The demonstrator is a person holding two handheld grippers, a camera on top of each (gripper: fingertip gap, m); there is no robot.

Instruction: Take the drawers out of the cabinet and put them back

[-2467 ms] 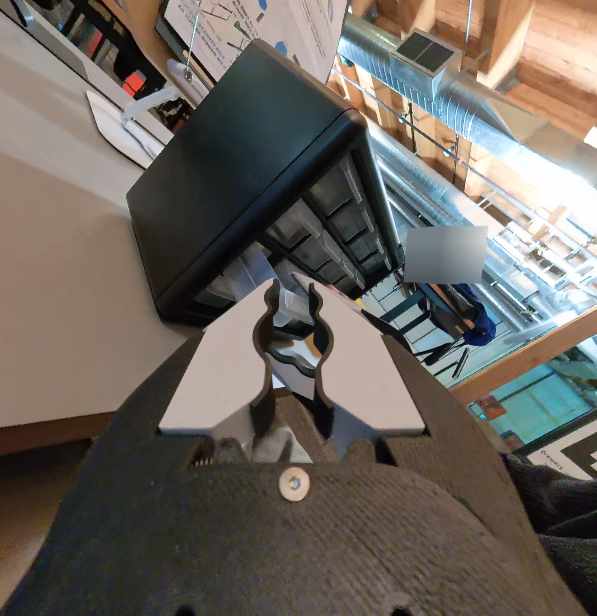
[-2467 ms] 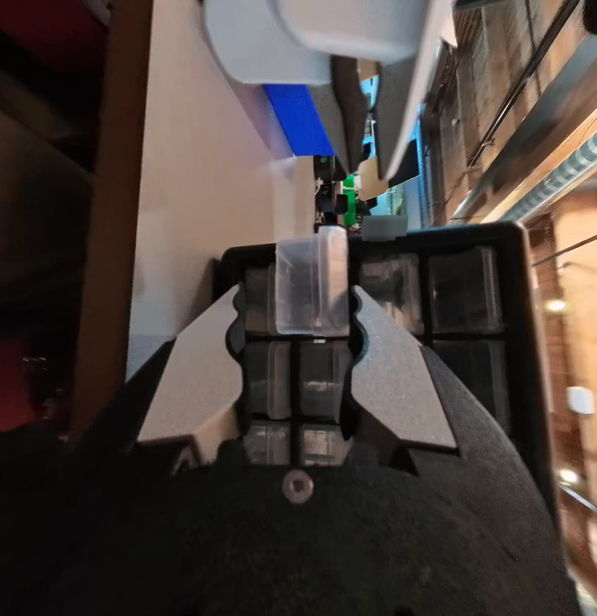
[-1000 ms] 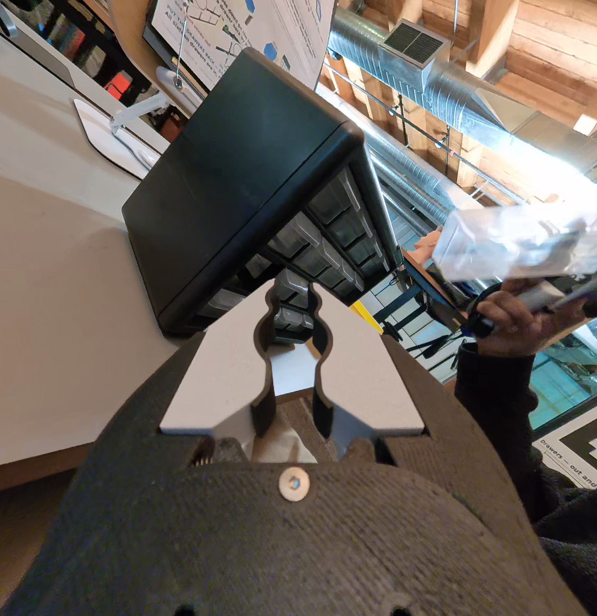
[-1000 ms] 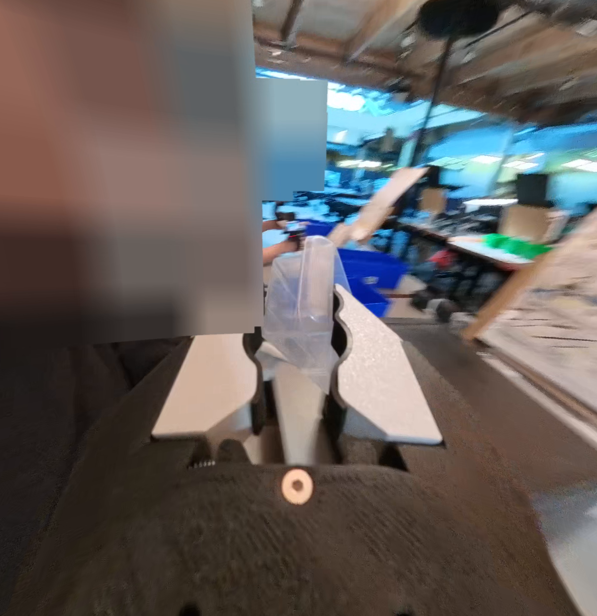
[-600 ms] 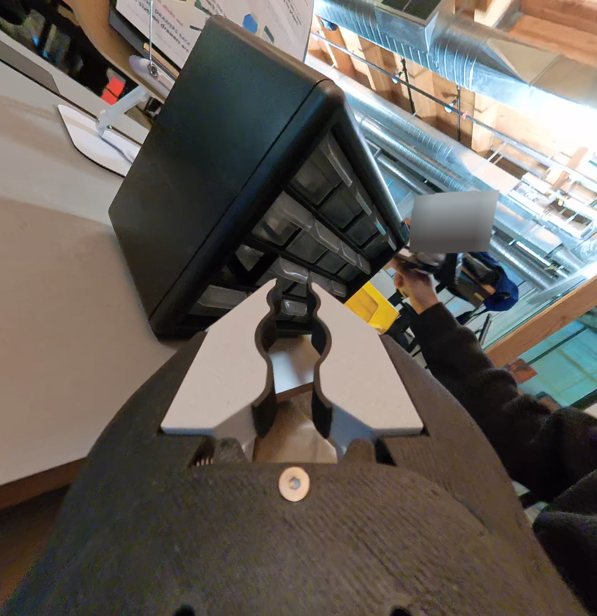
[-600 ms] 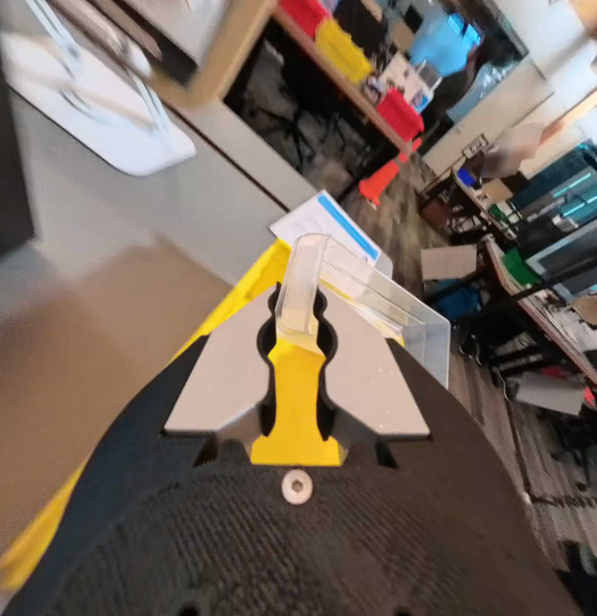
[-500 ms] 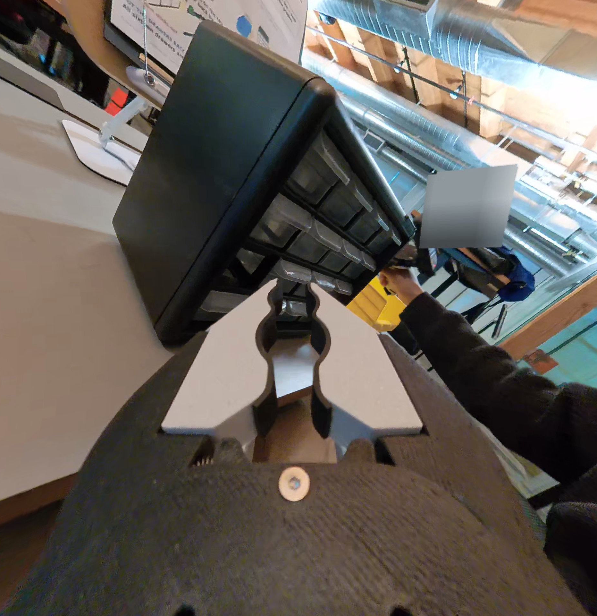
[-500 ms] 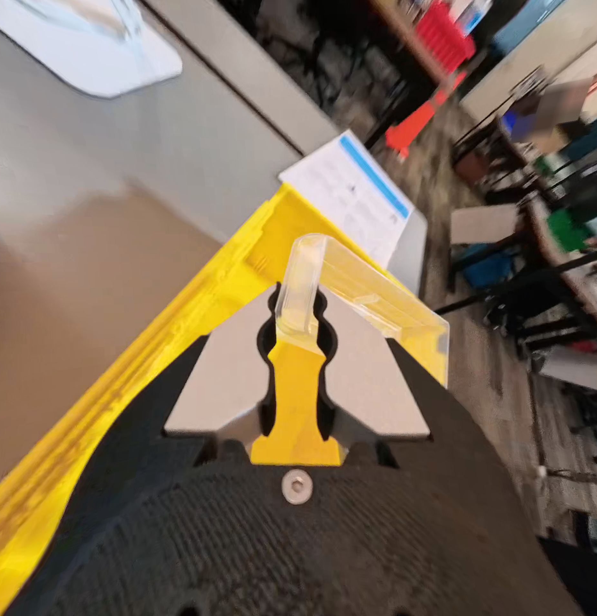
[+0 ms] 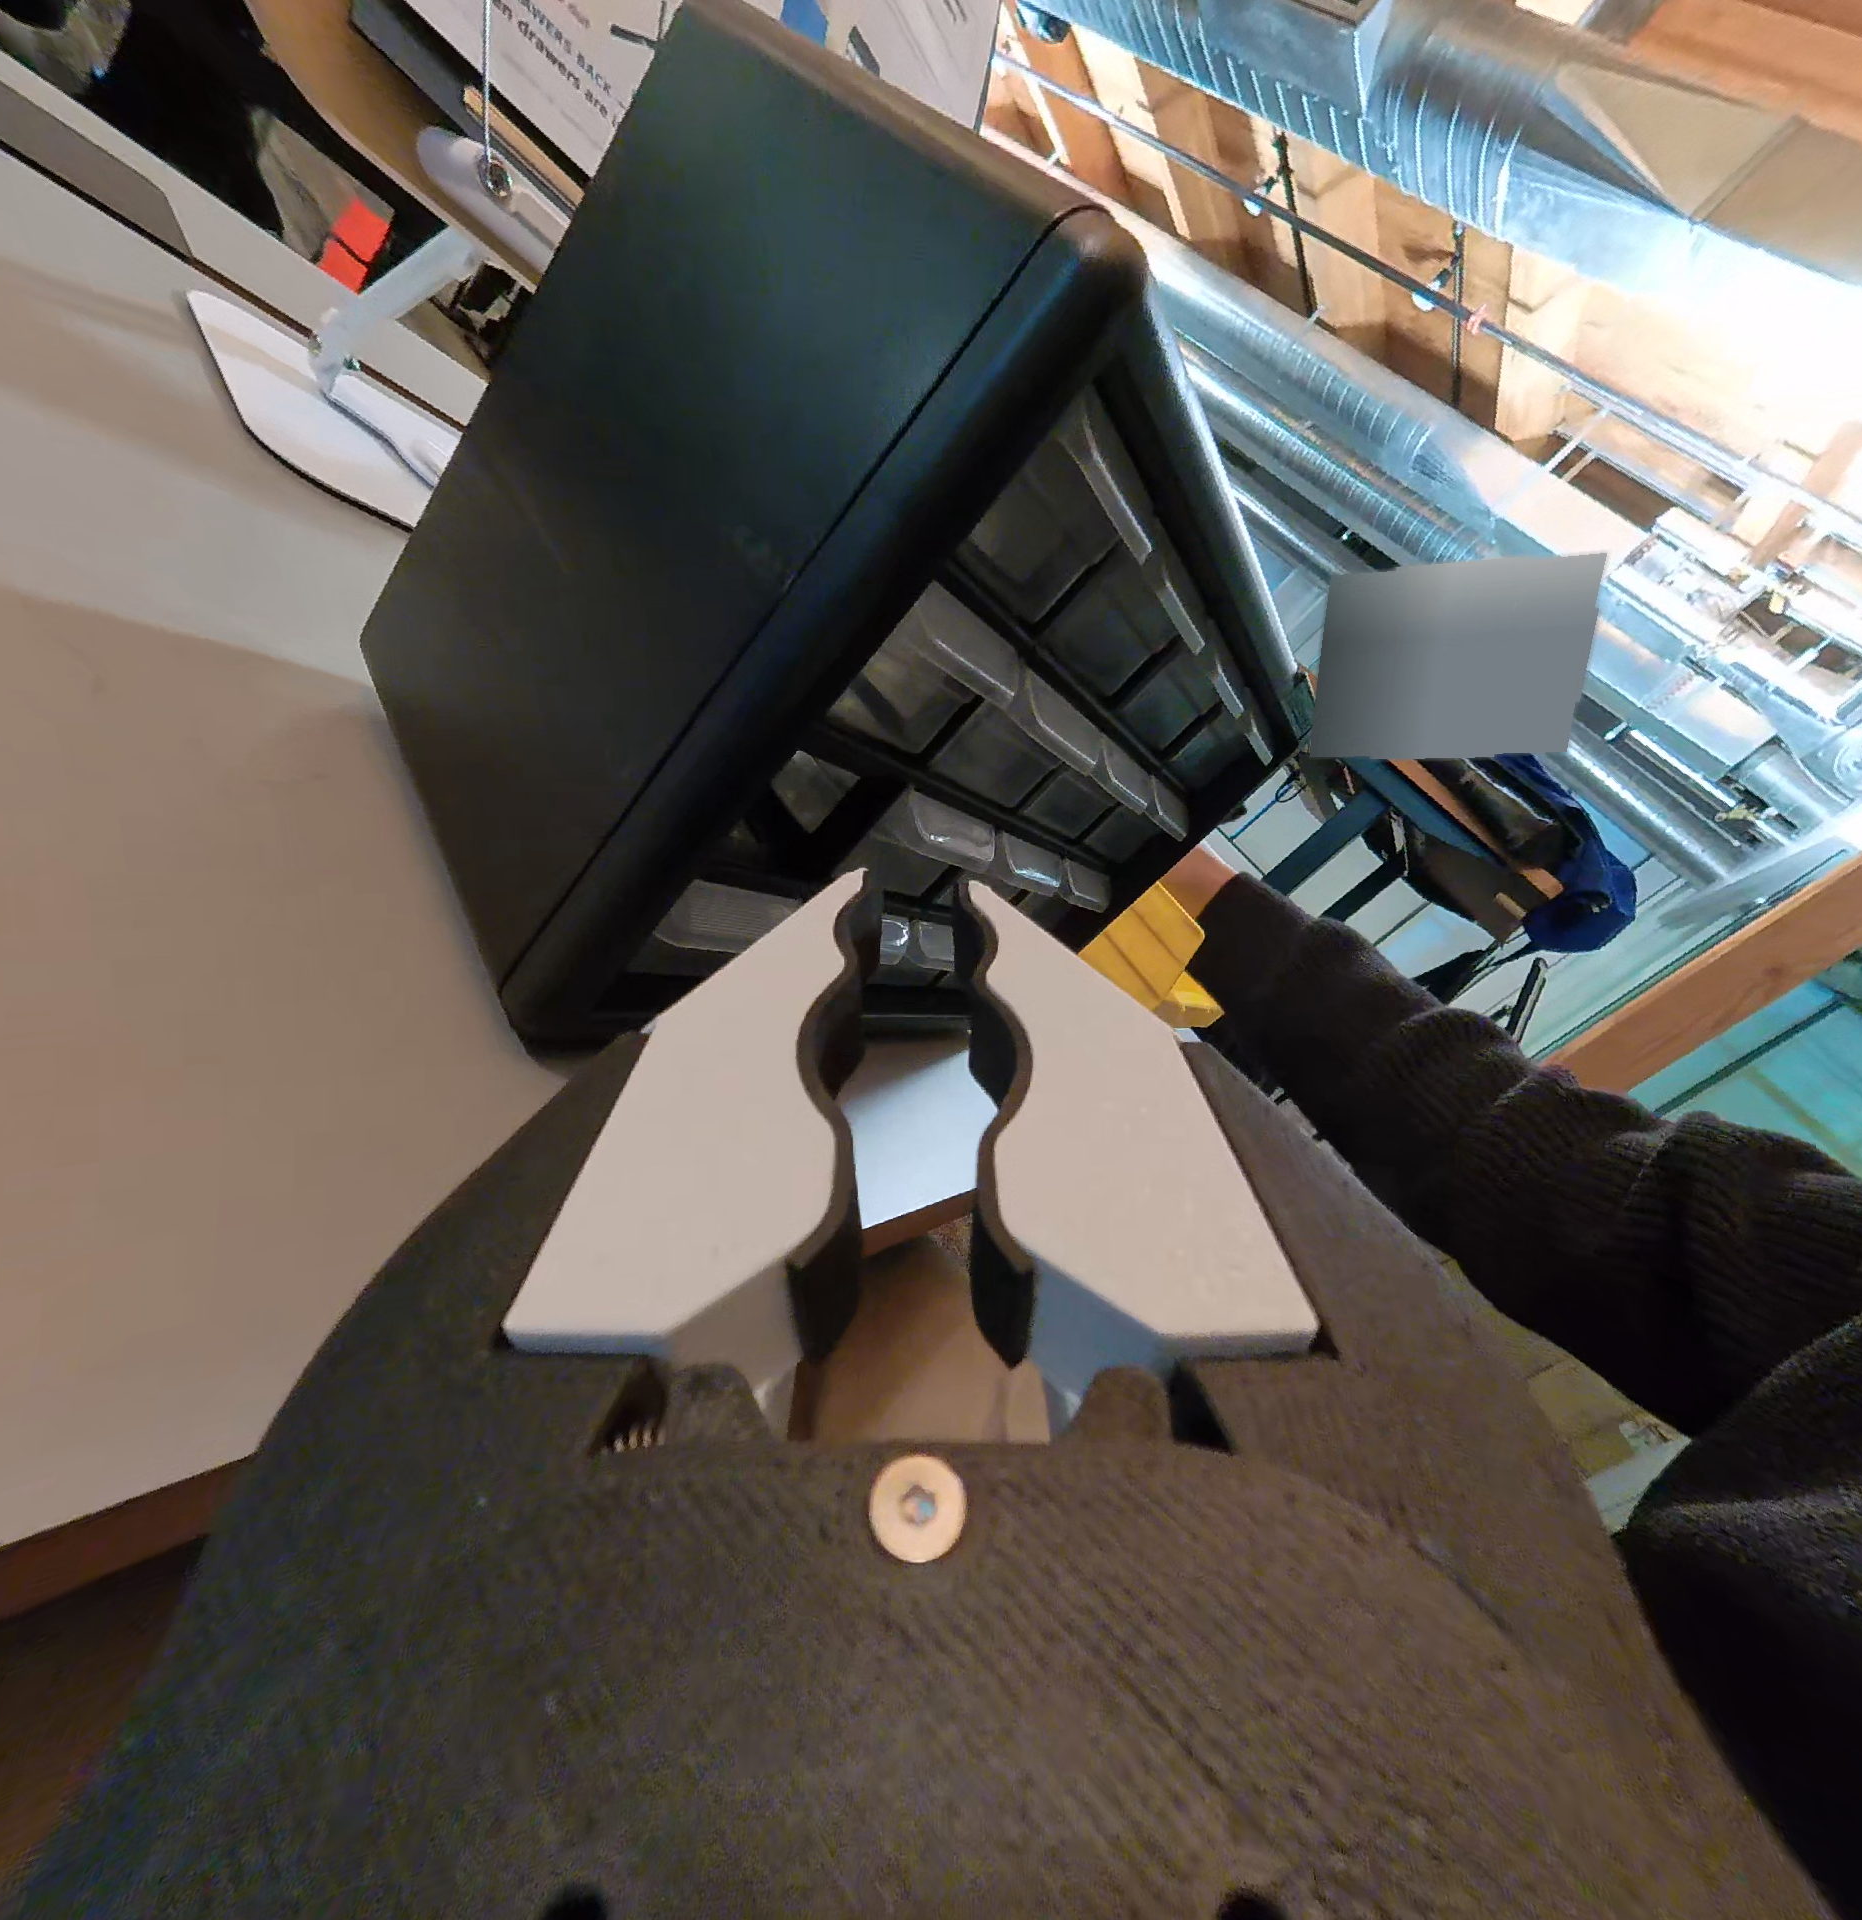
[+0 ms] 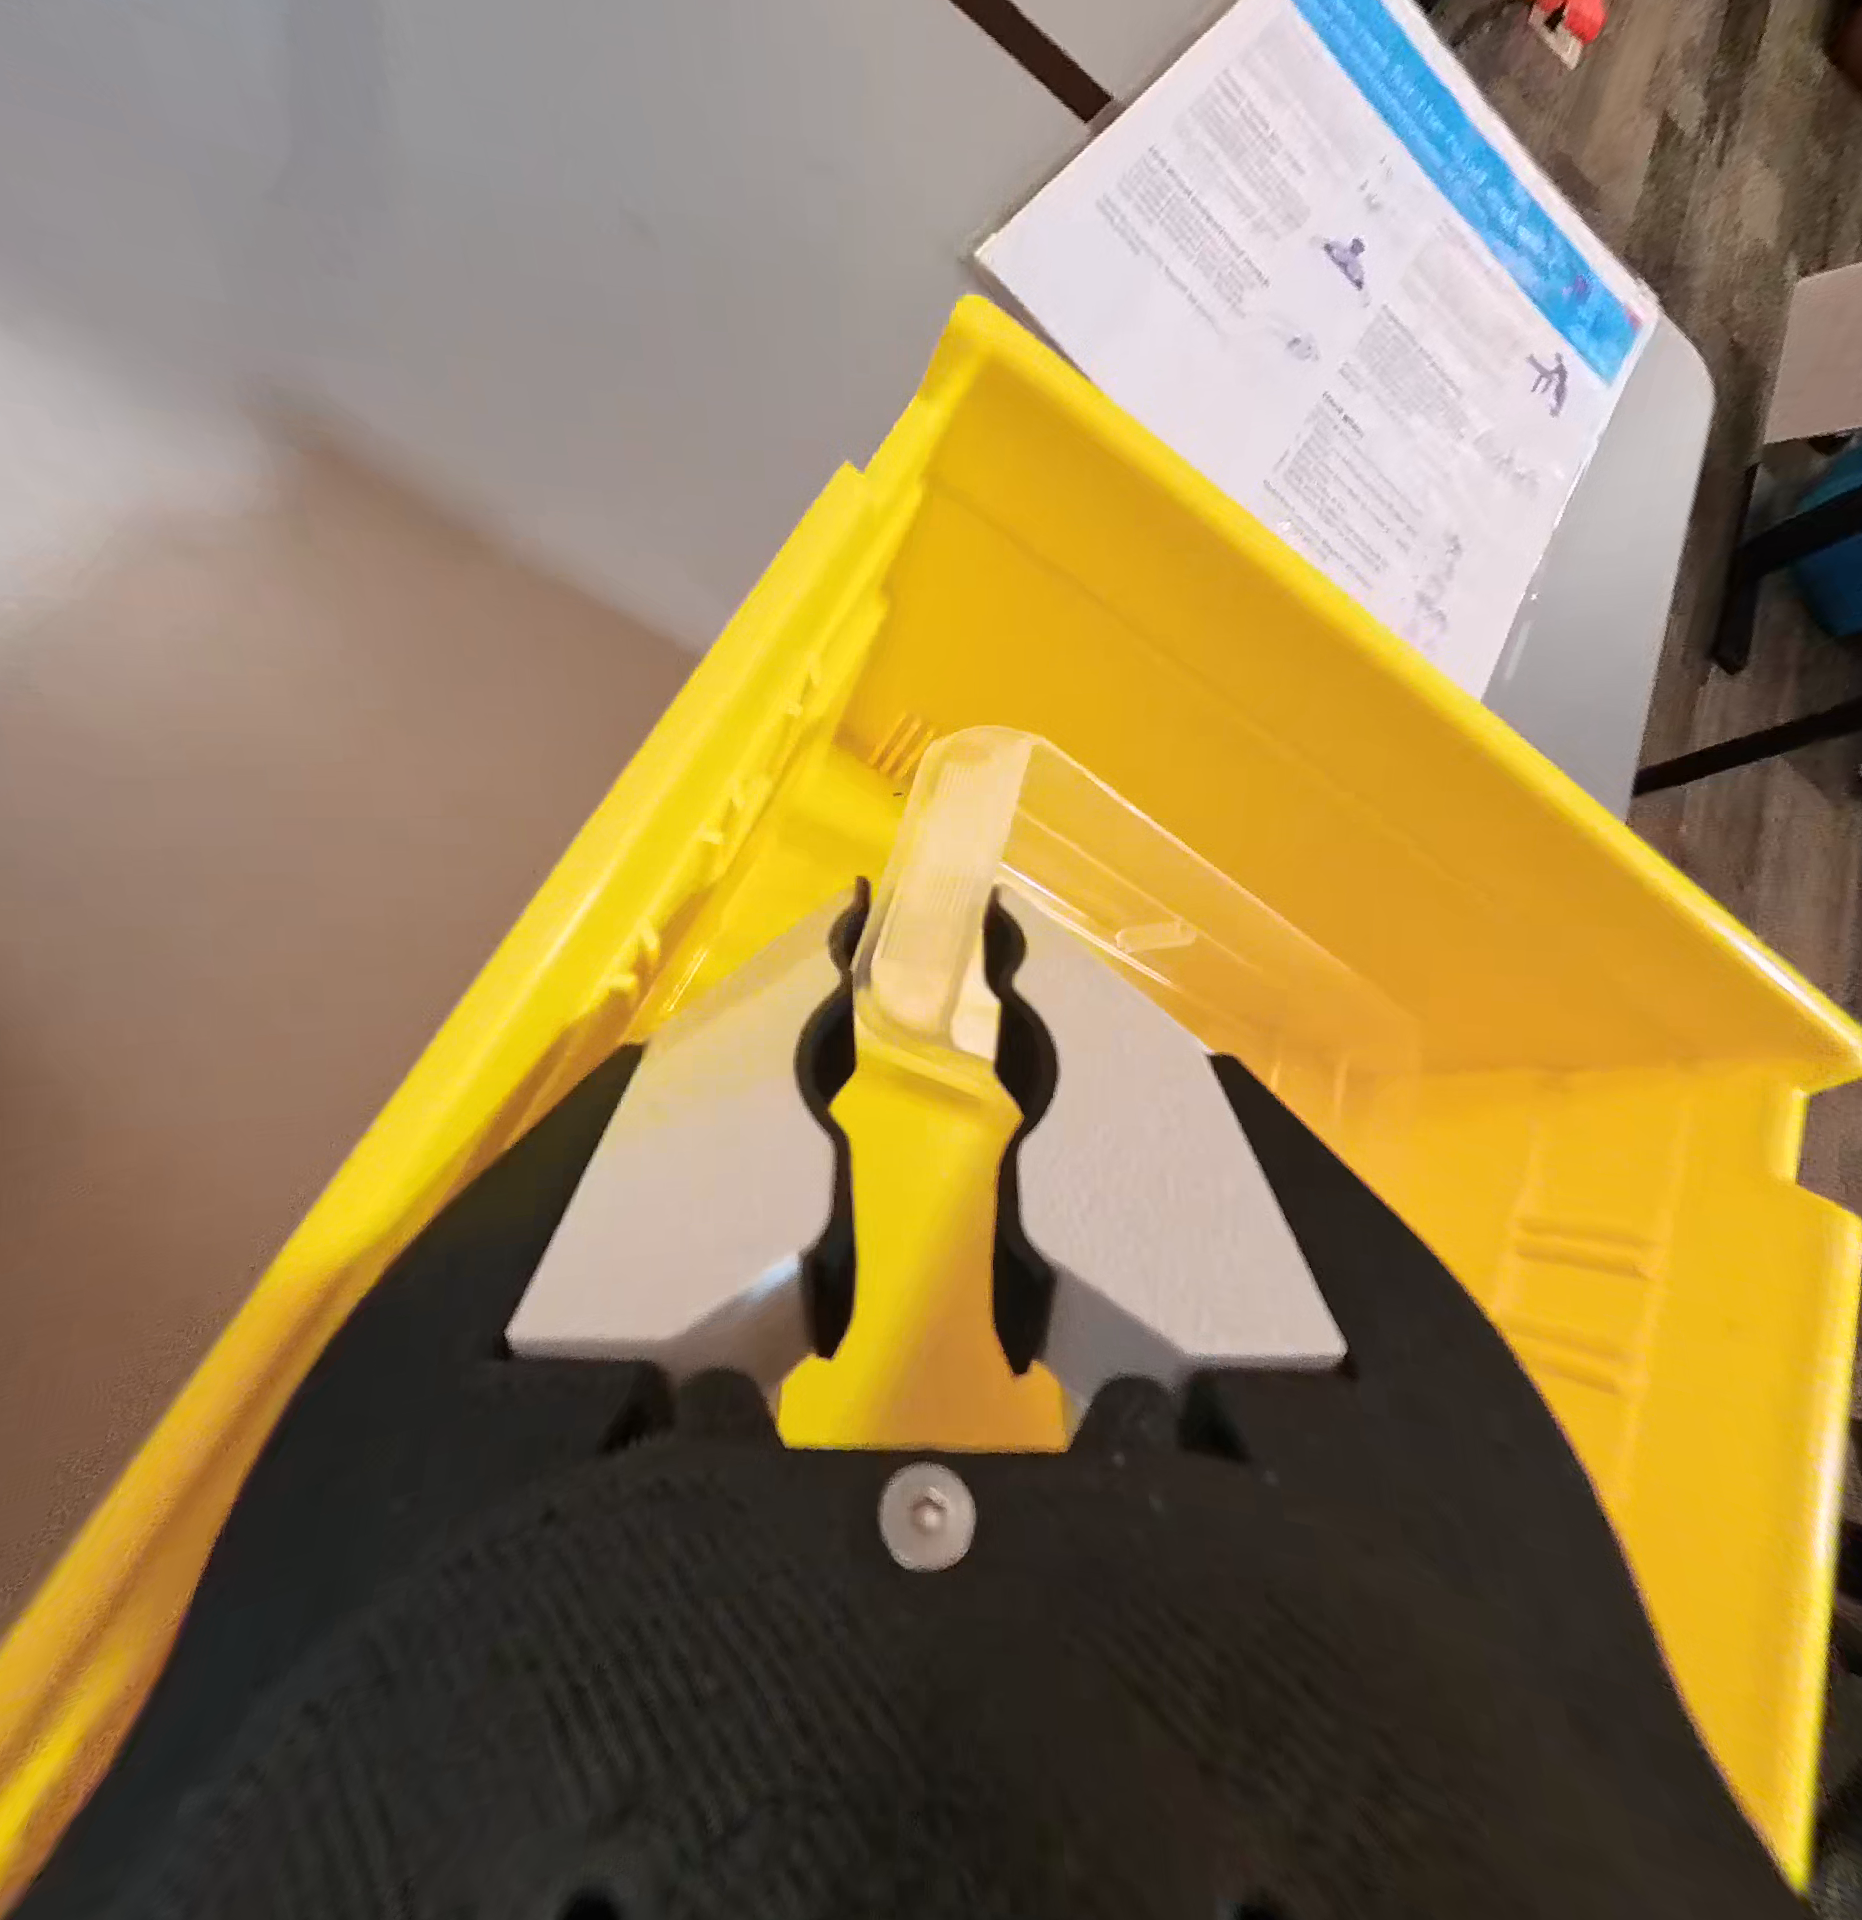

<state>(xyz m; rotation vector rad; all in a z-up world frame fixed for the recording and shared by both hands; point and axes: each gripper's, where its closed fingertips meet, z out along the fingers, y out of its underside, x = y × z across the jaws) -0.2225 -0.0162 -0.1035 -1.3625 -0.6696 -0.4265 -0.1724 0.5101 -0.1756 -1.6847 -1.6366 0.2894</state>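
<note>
The right gripper point(image 10: 925, 914) is pinching the lip of a clear drawer point(image 10: 1103, 914) and lowering it into a yellow bin point(image 10: 1270, 686) standing on the grey table point(image 10: 491, 260) beside a printed sheet point(image 10: 1374, 260). The left gripper point(image 9: 911, 904) is idling near the table edge, its fingers slightly parted and gripping nothing, pointing at the black cabinet point(image 9: 719, 499), where several slots are gaping among the remaining drawers.

The risk here looks like a careless drop: with the fingers holding only the thin front lip, the drawer is hanging at an angle and could swing, slip or clip the bin wall if let go too high or too soon. It may also land on its side, making a clean regrasp harder when it has to go back.

Only the right wrist view is showing the held drawer, the bin's interior and the sheet. Only the left wrist view is showing the cabinet's front, a dark sleeve point(image 9: 1478, 1122) reaching toward the bin's corner, and the white stand base point(image 9: 314, 416) behind.
</note>
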